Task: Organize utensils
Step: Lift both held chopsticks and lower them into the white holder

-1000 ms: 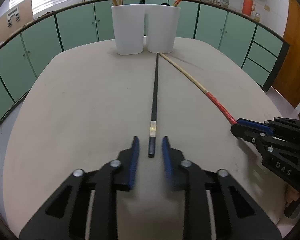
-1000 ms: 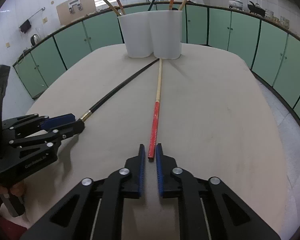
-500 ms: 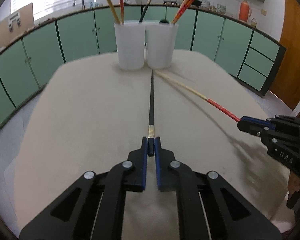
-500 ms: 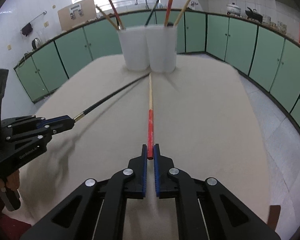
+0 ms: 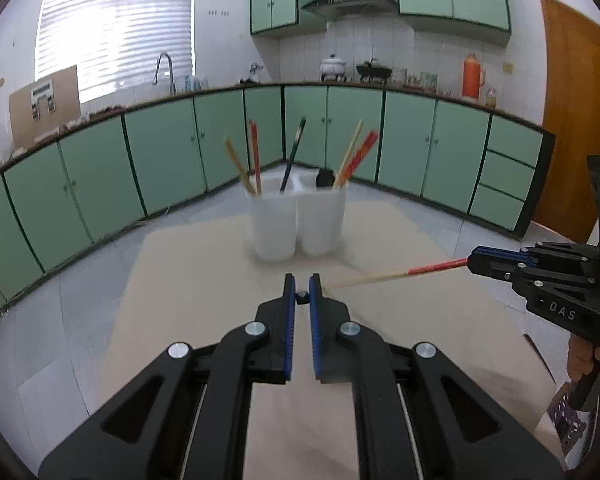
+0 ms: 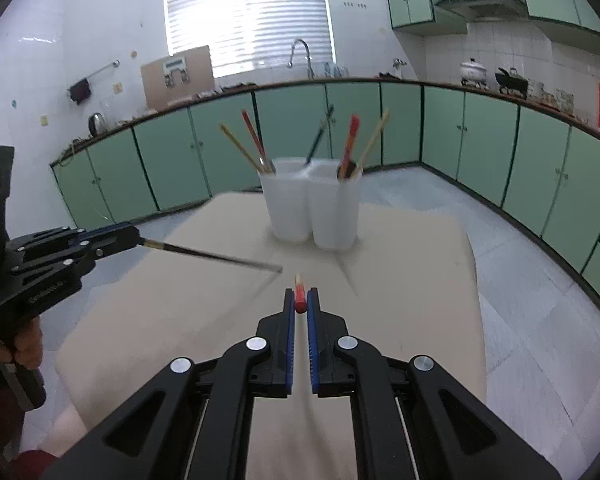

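Note:
My left gripper is shut on the end of a black chopstick, held above the table and pointing straight away, so I see it end-on. From the right wrist view that gripper holds the black chopstick in the air. My right gripper is shut on a red-and-tan chopstick, also end-on; in the left wrist view this gripper holds the chopstick level. A white two-compartment holder, also seen in the right wrist view, stands ahead with several chopsticks in it.
The beige table lies below both grippers, its edges dropping to a grey tiled floor. Green cabinets line the walls behind. A wooden door is at the right.
Both grippers closed on their chopsticks, then lifted them off the table. The view rose and the chopsticks now hang in the air pointing toward the holder.

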Action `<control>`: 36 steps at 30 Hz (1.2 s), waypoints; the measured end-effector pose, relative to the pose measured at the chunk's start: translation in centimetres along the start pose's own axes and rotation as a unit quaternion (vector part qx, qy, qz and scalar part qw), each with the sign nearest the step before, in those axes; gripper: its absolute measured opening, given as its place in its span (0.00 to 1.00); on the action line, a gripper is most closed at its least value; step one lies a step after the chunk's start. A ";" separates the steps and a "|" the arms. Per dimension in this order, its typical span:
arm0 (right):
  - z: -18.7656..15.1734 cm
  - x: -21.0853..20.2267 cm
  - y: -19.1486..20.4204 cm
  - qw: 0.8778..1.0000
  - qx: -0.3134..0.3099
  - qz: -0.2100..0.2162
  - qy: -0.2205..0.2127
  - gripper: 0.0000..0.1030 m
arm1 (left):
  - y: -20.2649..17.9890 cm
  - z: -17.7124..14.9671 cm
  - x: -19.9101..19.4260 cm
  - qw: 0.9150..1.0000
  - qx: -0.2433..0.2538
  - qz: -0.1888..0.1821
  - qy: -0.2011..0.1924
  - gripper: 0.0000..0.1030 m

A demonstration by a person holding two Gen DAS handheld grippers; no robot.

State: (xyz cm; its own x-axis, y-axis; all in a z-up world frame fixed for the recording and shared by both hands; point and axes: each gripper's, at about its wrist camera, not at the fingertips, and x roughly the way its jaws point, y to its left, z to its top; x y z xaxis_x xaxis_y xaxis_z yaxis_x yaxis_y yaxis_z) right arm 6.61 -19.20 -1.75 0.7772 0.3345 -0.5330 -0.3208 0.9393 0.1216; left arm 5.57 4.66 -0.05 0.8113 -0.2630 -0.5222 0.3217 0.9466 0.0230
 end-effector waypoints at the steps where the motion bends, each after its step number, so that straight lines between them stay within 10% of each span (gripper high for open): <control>1: 0.3 -0.1 0.1 1.000 -0.001 0.002 -0.003 0.06 | 0.0 0.5 -0.2 1.000 0.001 0.000 -0.006 0.06; 36: 19.3 -0.4 -1.6 0.994 -0.040 0.048 -0.090 0.06 | 0.7 16.7 0.4 0.991 0.016 -0.043 -0.128 0.06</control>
State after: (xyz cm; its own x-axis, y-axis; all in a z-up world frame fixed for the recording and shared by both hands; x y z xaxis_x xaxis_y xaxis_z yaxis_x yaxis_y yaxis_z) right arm 17.25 -19.36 14.39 0.8232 0.4366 -0.3630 -0.4339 0.8960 0.0939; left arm 14.28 2.11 13.95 0.8758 -0.3854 -0.2907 0.4074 0.9131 0.0167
